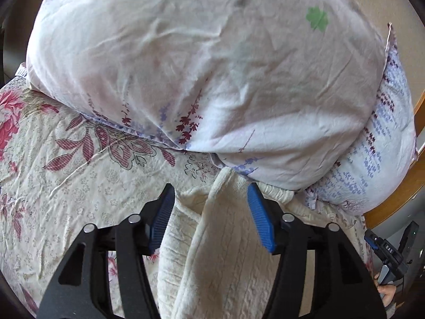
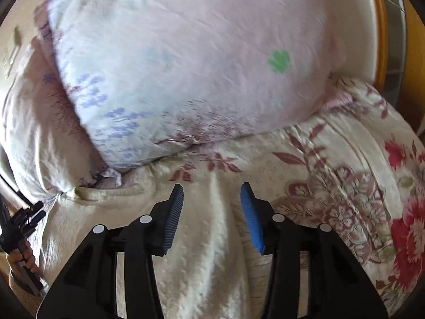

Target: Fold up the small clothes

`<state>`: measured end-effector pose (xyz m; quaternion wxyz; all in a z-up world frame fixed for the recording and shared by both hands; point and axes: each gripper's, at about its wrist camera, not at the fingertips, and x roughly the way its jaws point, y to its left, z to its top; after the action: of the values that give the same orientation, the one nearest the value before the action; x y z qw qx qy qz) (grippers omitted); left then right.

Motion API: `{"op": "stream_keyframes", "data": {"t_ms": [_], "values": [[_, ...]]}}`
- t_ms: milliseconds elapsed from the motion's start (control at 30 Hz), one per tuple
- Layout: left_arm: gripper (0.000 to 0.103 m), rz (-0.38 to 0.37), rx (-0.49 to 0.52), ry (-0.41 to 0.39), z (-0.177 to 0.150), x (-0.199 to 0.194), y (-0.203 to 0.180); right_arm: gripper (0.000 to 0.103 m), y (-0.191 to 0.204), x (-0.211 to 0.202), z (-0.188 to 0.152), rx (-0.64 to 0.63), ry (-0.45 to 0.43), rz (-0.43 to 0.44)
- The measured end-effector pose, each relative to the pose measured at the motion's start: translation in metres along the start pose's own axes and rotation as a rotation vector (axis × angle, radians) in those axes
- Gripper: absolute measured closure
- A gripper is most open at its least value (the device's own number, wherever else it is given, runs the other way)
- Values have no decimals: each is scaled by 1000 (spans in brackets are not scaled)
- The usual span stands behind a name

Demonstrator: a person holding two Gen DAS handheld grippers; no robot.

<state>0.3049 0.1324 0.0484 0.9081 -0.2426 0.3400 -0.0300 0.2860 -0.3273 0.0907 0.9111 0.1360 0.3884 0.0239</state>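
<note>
place: home bedroom | cues: pillow (image 1: 202,74), floral bedsheet (image 1: 53,180), wooden bedframe (image 1: 393,199)

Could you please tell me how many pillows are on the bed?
2. The white pillow with a green clover lies on top; the blue-flowered pillow is beneath it, mostly covered. Others may be hidden.

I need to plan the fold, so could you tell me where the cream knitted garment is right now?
The cream knitted garment lies on the floral bedsheet, in front of the pale floral pillow, a raised fold running between the left gripper's open blue fingers.
</note>
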Motion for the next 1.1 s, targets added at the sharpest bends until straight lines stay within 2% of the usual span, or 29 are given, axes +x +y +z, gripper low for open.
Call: {"op": "stream_keyframes", "data": {"t_ms": [67,133,233,300,467,500,600,633,733,900,1100], "values": [[42,-19,16,-17,-10,-15,-1,56,33,3,2,-126,32,77],[42,-33,52,-24,-23,-22,-3,56,77,13,-2,-276,65,116],[42,-53,126,-62,-41,-25,-8,57,131,36,-17,-448,129,135],[42,-61,159,-64,-45,-22,-10,60,153,52,-24,-503,167,136],[42,-82,166,4,-44,-13,-2,60,169,84,-31,-506,264,145],[41,-87,161,11,-45,-12,-1,65,169,90,-33,-503,289,154],[38,-84,145,7,-45,-12,1,93,168,87,-39,-506,295,203],[38,-82,139,8,-45,-11,2,95,170,83,-41,-525,284,181],[38,-84,125,5,-45,-13,2,97,178,77,-44,-554,240,148],[31,-86,122,-25,-45,-17,3,101,180,75,-26,-502,152,126],[31,-75,113,2,-44,-10,4,101,189,111,-31,-528,241,90]]}}
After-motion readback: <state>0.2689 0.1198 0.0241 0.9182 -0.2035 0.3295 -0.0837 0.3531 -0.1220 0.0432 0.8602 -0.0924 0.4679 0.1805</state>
